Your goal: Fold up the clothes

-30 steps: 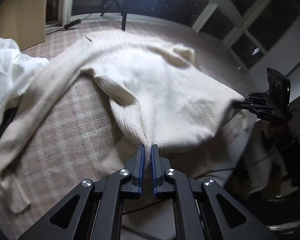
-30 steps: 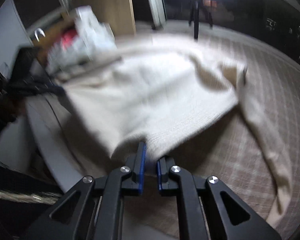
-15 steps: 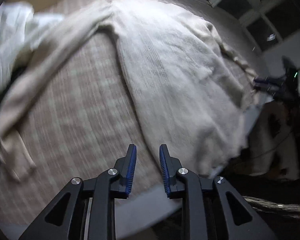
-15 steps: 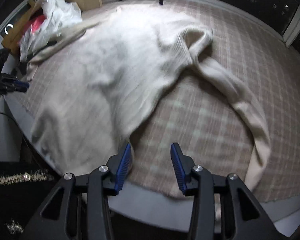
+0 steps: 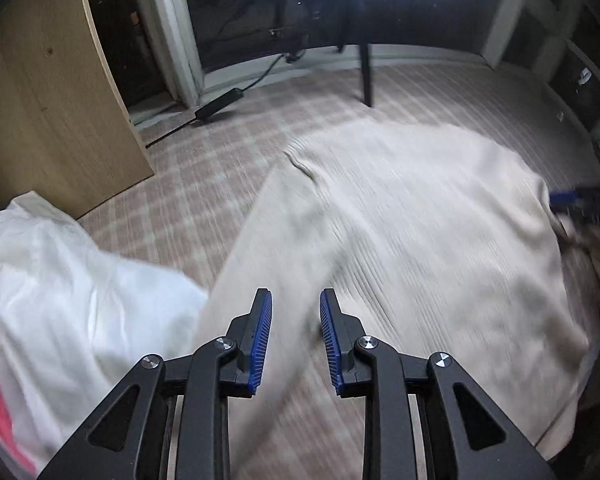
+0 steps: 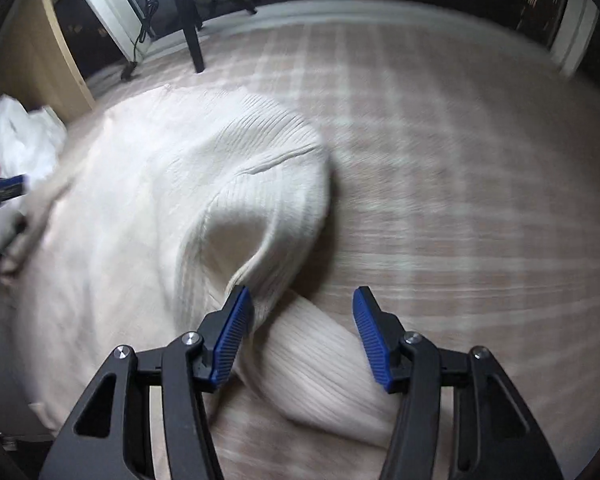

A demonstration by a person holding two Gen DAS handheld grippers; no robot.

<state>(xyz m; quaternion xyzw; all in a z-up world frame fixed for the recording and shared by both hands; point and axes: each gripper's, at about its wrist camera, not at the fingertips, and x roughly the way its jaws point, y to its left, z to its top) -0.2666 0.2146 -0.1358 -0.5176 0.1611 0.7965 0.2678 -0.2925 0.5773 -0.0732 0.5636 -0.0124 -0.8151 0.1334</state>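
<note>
A cream ribbed sweater (image 5: 420, 232) lies spread on the plaid cloth of the table (image 5: 204, 168). My left gripper (image 5: 295, 316) is open and empty, low over the sweater's left sleeve. In the right wrist view the sweater (image 6: 148, 184) has a raised fold at the shoulder, and its right sleeve (image 6: 320, 372) runs under my right gripper (image 6: 300, 316). That gripper is open wide, with the sleeve lying between its fingers. The right gripper's blue tips also show at the far right of the left view (image 5: 572, 200).
A white garment (image 5: 68, 292) with something red lies at the left. A wooden panel (image 5: 48, 92) stands behind it. A black lamp pole (image 5: 366, 72) and a cable (image 5: 220, 104) are at the far edge. The plaid cloth (image 6: 460, 160) extends to the right.
Both grippers let go of the sweater's hem, which dropped flat, then opened wider and moved forward: the left over the left sleeve, the right over the right sleeve.
</note>
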